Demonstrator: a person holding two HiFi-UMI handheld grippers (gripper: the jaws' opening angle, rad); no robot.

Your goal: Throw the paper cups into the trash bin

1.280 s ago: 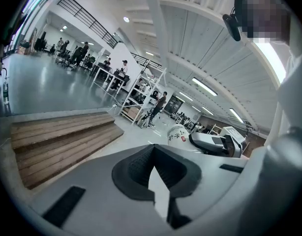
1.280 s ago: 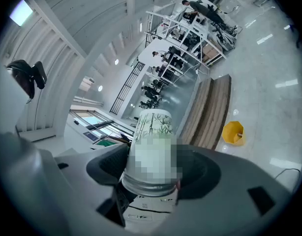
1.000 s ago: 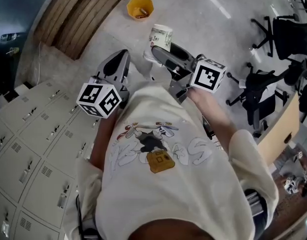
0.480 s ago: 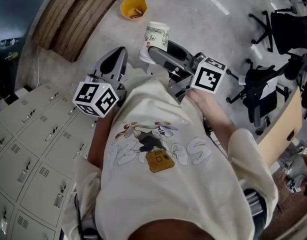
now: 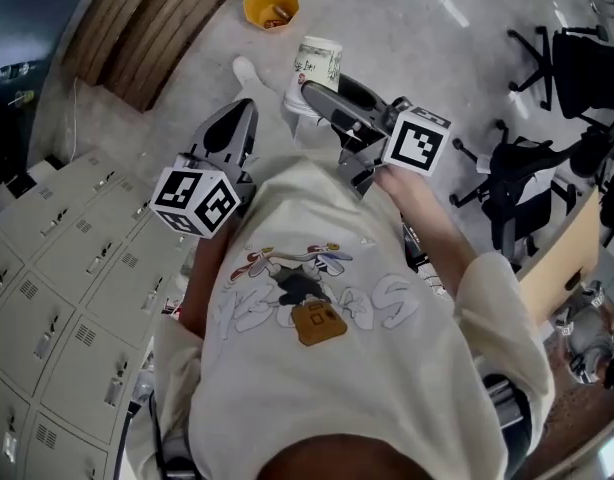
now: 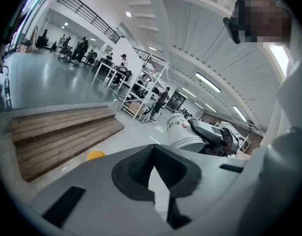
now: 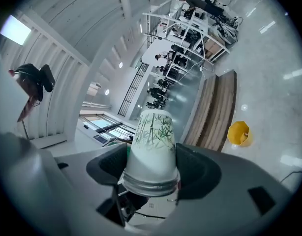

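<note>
Our right gripper pinches a paper cup between its jaws at the upper centre of the head view. Our left gripper, just left of it, has its jaws pressed together, empty. The yellow trash bin stands on the floor at the top edge.

Person's cream short-sleeved T-shirt, cartoon print on front. Left gripper and right gripper: grey bodies, black ribbed pads, black-and-white marker cube behind the fingers.
</note>
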